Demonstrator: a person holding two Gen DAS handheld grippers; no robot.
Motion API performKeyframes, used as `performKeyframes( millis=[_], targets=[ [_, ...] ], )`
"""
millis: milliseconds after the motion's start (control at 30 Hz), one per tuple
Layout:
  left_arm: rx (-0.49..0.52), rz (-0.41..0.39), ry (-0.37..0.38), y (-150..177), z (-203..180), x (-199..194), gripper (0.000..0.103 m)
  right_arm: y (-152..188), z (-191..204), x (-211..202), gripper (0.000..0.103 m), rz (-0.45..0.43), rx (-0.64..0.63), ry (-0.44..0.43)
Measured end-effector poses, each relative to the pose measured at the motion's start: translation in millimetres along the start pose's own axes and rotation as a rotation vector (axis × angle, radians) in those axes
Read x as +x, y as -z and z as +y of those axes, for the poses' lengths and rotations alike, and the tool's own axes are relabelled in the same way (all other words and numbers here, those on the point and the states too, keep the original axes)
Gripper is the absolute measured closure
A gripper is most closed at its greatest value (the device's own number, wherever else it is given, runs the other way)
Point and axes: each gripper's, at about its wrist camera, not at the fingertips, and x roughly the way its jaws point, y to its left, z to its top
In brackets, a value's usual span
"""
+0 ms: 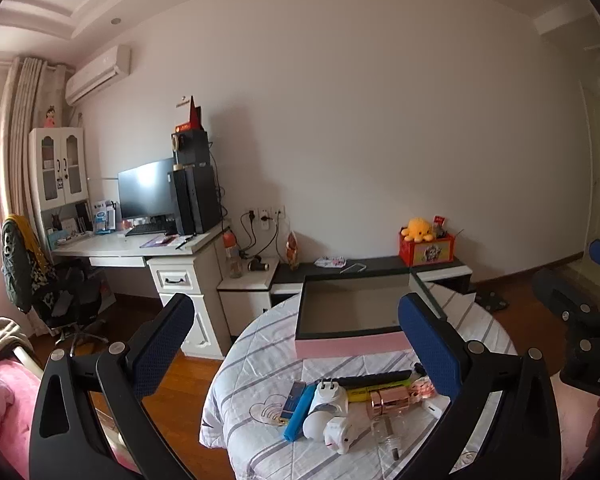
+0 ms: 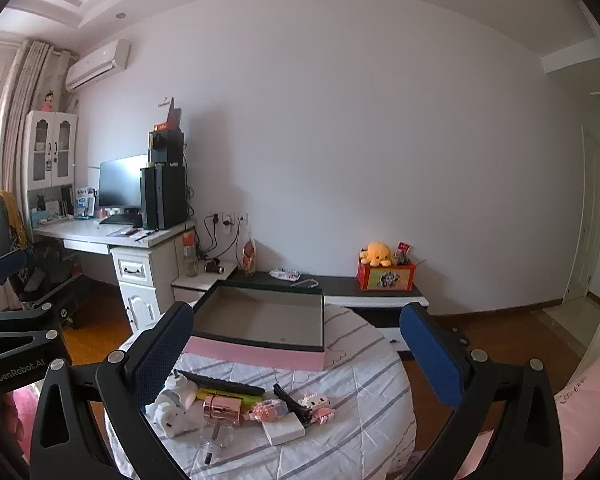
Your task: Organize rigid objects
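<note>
Both claws, left [image 1: 296, 336] and right [image 2: 296, 344], wide open, empty; pink box [image 2: 260, 350] just beyond, item pile [image 2: 236, 404] below.

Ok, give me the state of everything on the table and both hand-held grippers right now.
Left hand-held gripper: open, holding nothing.
Right hand-held gripper: open, holding nothing.
Pink box: open-topped, empty as far as visible.
White plug adapter: loose on the cloth, prongs facing the box.
Rose-gold capped bottle: lying on its side.
Black remote: lying flat.
Blue lighter: lying flat.
</note>
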Motion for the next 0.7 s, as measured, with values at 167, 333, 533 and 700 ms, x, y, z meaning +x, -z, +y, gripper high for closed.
performKeyframes(
  millis=[167,333,533,700],
  targets=[
    [0.004,0.033,-0.003,6,-3,15,0.000,7,-1,13,0.000,0.036,0.002,-0.002],
    [0.019,0.090,-0.002,20,-8,38,0.000,20,-4,34,0.000,0.096,0.008,-0.009],
    [0.026,0.207,0.017,46,-11,73,0.000,48,-3,62,0.000,0.203,0.001,-0.027],
    [0.056,0.386,0.088,96,-20,110,0.000,87,-7,86,0.000,0.324,-0.016,-0.036]
  ],
)
